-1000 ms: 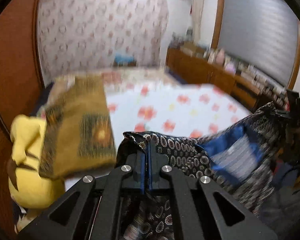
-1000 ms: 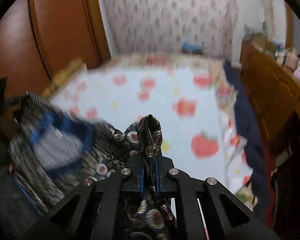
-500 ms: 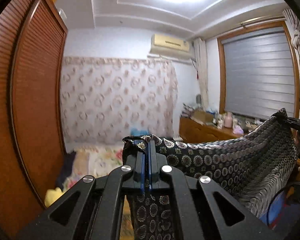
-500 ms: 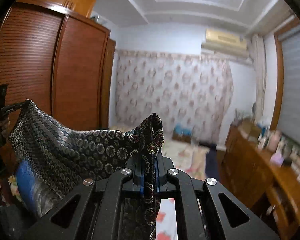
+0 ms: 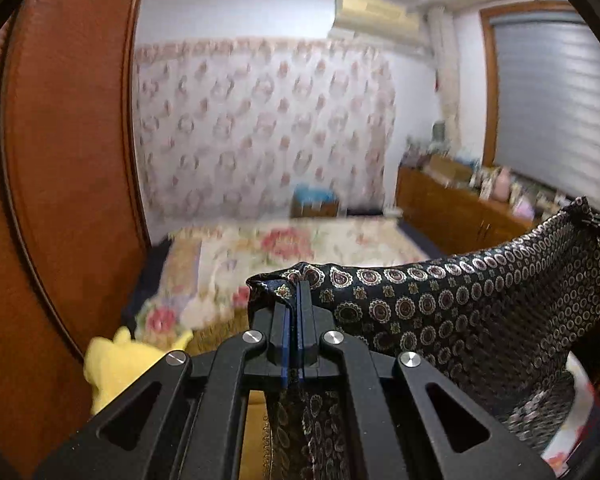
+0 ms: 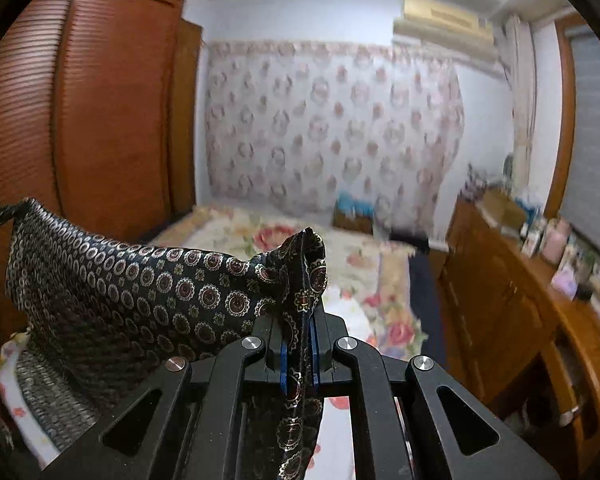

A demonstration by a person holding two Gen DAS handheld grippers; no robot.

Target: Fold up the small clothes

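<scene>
Left tongs (image 5: 294,312) clenched on one corner of the dark medallion-print cloth (image 5: 480,312); right tongs (image 6: 300,332) clenched on the other corner (image 6: 304,264), fabric pinched between the blue pads with a tail hanging down below them. Cloth is held in the air, strung between the two tongs and sagging in the middle, above and in front of the flower-print bed (image 5: 300,244) that lies beyond the tips. Yellow plush toy (image 5: 120,364) sits low to the left of the left tongs, beside the wooden wardrobe (image 5: 68,160); wooden sideboard (image 6: 512,280) off to the right of the right tongs.
</scene>
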